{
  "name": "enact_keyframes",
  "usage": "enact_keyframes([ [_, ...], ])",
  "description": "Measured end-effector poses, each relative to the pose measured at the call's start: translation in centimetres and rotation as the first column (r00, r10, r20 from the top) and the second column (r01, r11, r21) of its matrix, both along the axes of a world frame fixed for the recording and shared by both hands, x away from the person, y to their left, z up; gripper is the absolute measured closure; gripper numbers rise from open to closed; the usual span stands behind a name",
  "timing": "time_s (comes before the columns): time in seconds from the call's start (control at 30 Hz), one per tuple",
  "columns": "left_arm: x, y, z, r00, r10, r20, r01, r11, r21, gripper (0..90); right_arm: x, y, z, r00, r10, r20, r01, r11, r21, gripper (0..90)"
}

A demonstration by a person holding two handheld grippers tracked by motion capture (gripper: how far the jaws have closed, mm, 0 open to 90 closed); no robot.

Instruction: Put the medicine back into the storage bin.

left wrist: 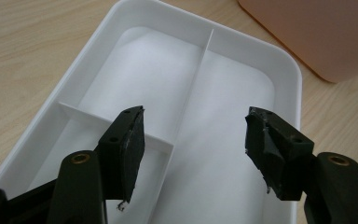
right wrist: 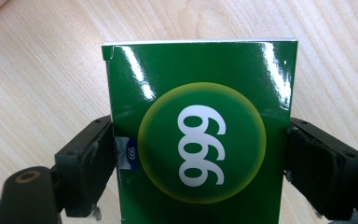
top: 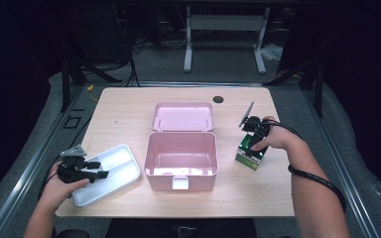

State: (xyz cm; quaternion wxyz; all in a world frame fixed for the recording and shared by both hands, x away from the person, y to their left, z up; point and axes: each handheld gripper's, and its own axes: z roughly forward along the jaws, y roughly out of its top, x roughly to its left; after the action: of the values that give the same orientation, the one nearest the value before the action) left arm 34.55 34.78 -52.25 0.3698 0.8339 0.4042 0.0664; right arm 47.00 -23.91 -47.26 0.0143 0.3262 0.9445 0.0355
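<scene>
Tabletop: green box point(right wrist: 200, 135) between right gripper point(right wrist: 200, 154) pads

- We lose the green box's point(right wrist: 200, 135) lower part past the right gripper view's bottom edge.
- The white tray's point(left wrist: 242, 51) near end runs off the left gripper view's bottom edge.

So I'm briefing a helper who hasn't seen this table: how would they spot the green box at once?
Start at the open pink storage box in the middle of the wooden table and look to its right. There stands the small green box, with the right hand-held gripper closed on its sides. It alone is glossy dark green, with white digits in a yellow-ringed circle.
</scene>
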Motion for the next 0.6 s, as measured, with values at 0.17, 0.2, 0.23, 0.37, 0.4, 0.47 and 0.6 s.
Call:
enact_keyframes([
  [0.17,0.0,0.0,-0.1,1.0,-0.002,-0.003,0.002,1.0,0.001,38.1,0.1,0.0,0.0,0.9999,0.015,-0.003,-0.015,0.9999,0.001,15.3],
  [0.2,0.0,0.0,-0.1,1.0,0.0,-0.005,0.0,1.0,0.001,38.1,0.1,0.0,0.1,0.9999,0.012,-0.01,-0.012,0.9999,0.002,15.4],
  [0.23,0.0,0.1,-0.1,1.0,0.001,-0.006,-0.001,1.0,0.001,38.1,0.1,0.0,0.1,0.9999,0.01,-0.009,-0.01,0.9999,0.006,15.5],
  [0.37,0.0,0.1,-0.1,1.0,-0.001,-0.009,0.001,1.0,0.003,38.1,-0.1,0.0,0.7,0.9998,0.013,0.015,-0.013,0.9998,0.012,15.6],
  [0.4,0.0,0.1,-0.2,1.0,-0.002,-0.008,0.002,1.0,0.005,38.1,-0.1,0.0,1.0,0.9997,0.014,0.021,-0.014,0.9999,0.005,15.6],
  [0.47,0.0,0.1,-0.2,1.0,-0.003,-0.009,0.003,1.0,0.005,38.1,-0.2,0.2,1.7,0.9992,0.03,0.027,-0.03,0.9995,0.004,15.6],
  [0.6,0.0,0.0,-0.2,0.9999,-0.006,-0.009,0.006,0.9999,0.012,38.0,-0.6,0.6,3.2,0.9956,0.088,0.031,-0.088,0.9961,-0.004,15.7],
])
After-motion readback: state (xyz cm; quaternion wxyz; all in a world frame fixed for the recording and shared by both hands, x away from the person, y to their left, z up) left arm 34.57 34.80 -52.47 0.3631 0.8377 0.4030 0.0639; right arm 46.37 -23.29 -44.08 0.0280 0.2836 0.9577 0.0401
